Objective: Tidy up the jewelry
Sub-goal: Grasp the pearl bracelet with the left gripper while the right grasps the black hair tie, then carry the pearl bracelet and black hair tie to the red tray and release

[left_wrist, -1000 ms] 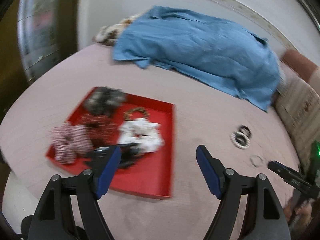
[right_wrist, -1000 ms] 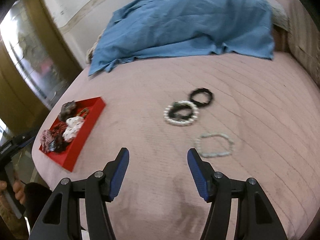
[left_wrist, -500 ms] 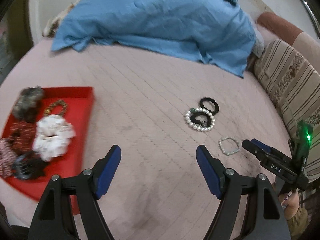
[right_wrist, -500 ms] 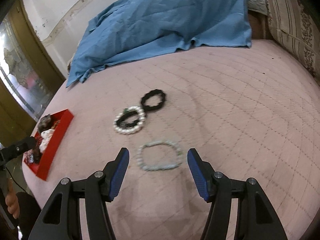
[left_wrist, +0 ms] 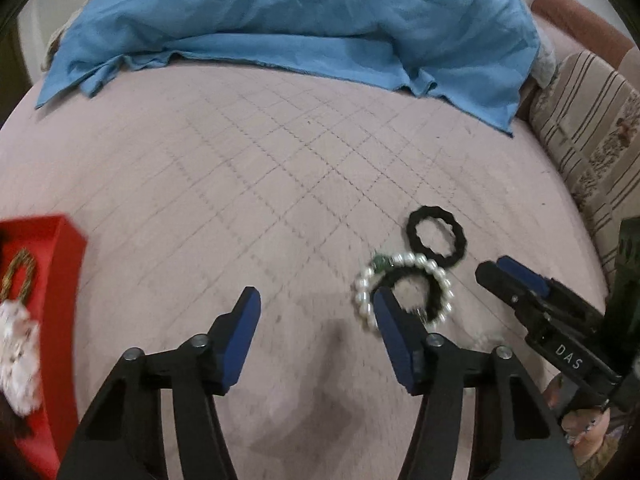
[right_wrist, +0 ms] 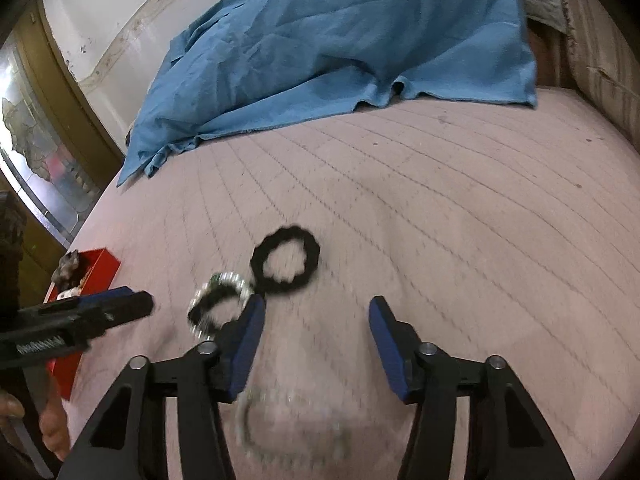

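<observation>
On the pink quilted bed lie a pearl bracelet [left_wrist: 416,258] with a black band inside it, a black wavy ring [left_wrist: 460,240] just beyond it, and a pale bead bracelet [right_wrist: 244,412], which is blurred. My left gripper [left_wrist: 316,304] hangs just left of the pearl bracelet; its jaws are closing with nothing between them. My right gripper [right_wrist: 316,312] hovers over the pale bracelet, jaws closing, pads not touching it. The black ring [right_wrist: 284,286] and pearl bracelet [right_wrist: 228,278] lie ahead-left of it. A red tray [left_wrist: 64,264] holds scrunchies.
A crumpled blue cloth [left_wrist: 300,20] covers the far side of the bed. Striped cushions [left_wrist: 592,140] line the right edge. The red tray [right_wrist: 102,266] sits near the bed's left edge. A person's hand [right_wrist: 52,424] holds the left gripper [right_wrist: 100,312].
My left gripper swung right from over the red tray to beside the pearl bracelet and sank. The right gripper came forward and down over the pale bracelet. Both sets of jaws narrowed.
</observation>
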The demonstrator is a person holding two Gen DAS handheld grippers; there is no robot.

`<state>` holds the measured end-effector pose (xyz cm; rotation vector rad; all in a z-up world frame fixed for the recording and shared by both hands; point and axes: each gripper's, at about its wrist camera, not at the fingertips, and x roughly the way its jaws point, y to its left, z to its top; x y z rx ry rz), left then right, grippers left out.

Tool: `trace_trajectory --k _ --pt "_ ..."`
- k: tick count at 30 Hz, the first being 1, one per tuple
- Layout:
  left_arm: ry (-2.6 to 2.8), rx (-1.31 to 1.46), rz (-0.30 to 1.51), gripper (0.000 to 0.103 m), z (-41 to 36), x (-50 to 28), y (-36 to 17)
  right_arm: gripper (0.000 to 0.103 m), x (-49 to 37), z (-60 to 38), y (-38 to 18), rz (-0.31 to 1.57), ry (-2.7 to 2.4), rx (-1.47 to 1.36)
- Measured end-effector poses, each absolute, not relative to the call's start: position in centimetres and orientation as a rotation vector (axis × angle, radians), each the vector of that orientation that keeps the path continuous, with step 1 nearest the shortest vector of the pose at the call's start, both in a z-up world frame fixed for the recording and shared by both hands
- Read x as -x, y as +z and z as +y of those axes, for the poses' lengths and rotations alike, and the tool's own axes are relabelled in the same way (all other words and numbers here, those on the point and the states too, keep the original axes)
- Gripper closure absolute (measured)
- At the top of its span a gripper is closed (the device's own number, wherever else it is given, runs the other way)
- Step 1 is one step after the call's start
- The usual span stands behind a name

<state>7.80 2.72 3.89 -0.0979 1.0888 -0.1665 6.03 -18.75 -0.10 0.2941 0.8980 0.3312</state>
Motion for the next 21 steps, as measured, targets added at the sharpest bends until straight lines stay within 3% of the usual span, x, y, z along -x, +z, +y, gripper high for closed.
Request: trace_trajectory --k 4,7,8,11,13,21 --pt "-0.201 0.052 1.110 0.049 1.0 -9.8 2.0 0.063 -8.5 -18.2 -1.0 0.918 0.361 -0.299" --pt "-0.215 -0.011 1.083 0.049 0.0 -10.2 1.8 0.065 -9.6 -17.7 -1.1 0.918 0.380 -0.283" --pt "-0.216 -0.018 1.078 0.049 -0.2 -10.2 1.8 0.071 -9.9 -17.6 -1.3 0.924 0.383 -0.276" --pt "-0.189 -0.068 1.066 0.065 -0.6 -10.1 1.6 0.082 -10.6 -17.2 -1.6 0.938 0.372 -0.259" --pt "-0.192 -0.113 1.055 0.091 -1.2 -9.6 1.7 0.091 -10.8 -17.0 -1.7 0.941 0.362 -0.233" --pt "-0.120 -0.071 1.089 0.093 2.5 -6.4 2.5 0.093 -10.1 -17.7 -0.5 0.894 0.344 -0.254"
